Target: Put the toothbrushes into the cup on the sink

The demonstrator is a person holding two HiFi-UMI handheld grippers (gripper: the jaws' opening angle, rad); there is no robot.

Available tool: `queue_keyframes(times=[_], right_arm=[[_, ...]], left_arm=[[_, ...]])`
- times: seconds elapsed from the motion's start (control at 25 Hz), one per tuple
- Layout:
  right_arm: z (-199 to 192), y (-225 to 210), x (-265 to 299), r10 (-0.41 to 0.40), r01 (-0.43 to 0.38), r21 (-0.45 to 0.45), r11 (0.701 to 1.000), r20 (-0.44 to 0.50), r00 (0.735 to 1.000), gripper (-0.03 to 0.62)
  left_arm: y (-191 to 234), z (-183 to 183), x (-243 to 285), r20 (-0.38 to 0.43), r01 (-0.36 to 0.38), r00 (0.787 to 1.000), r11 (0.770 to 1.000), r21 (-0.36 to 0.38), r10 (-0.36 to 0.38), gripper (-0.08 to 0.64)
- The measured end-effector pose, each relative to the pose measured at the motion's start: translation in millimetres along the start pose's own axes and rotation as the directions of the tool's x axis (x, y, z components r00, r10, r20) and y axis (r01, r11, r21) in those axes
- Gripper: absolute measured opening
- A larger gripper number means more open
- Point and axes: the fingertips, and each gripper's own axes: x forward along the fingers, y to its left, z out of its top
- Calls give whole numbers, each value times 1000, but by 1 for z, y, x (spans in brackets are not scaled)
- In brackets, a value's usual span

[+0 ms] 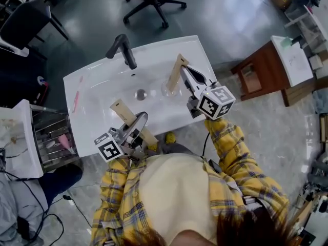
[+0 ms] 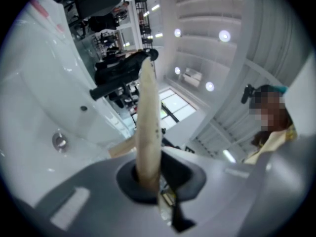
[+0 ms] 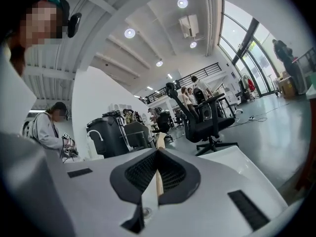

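The right gripper (image 1: 184,69) is clamping a wooden toothbrush (image 1: 176,75) near its upper end, just right of centre in the head view. It is holding the brush tilted, and the lower tip is hanging at the clear cup (image 1: 165,90), which is sitting in the white sink (image 1: 102,81) beside the drain (image 1: 140,94). That cup is faint, so I cannot tell whether the tip is inside the rim or only over it.

Lower left of centre, the left gripper (image 1: 135,123) is squeezing a second wooden toothbrush (image 1: 123,111) around its middle, jaws fully clenched on it, and is parking it over the sink's front edge. A pink toothbrush (image 1: 76,99) is lying on the sink's left ledge, well apart from both grippers.

The worry is that cup. It looks light, and a slanted tip catching the rim could be tipping it over or skating it across the basin. With the grip so high on the handle, any knock could be swivelling the brush in the pads, and letting go off-line would be dropping it beside the cup. The black faucet (image 1: 123,49) is standing close behind, ready to snag a careless swing.
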Motion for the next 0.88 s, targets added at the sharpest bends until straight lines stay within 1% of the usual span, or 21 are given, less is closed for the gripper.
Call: queue_keyframes(times=[0.2, 0.56, 0.68, 0.88], right_arm=[[-32, -6, 4, -22, 22, -4, 1000, -42, 999, 14], [-65, -16, 3, -78, 79, 9, 997, -123, 989, 14], [-70, -18, 0, -99, 99, -6, 995, -138, 986, 14], [-73, -21, -3, -104, 104, -10, 995, -159, 982, 15]], left_arm=[[1, 2, 1, 13, -2, 1000, 1000, -11, 2, -5], [0, 0, 3, -1, 26, 1000, 999, -21, -26, -5], [1, 0, 4, -10, 31, 999, 999, -20, -31, -5], [1, -2, 6, -22, 34, 999, 999, -22, -35, -5]])
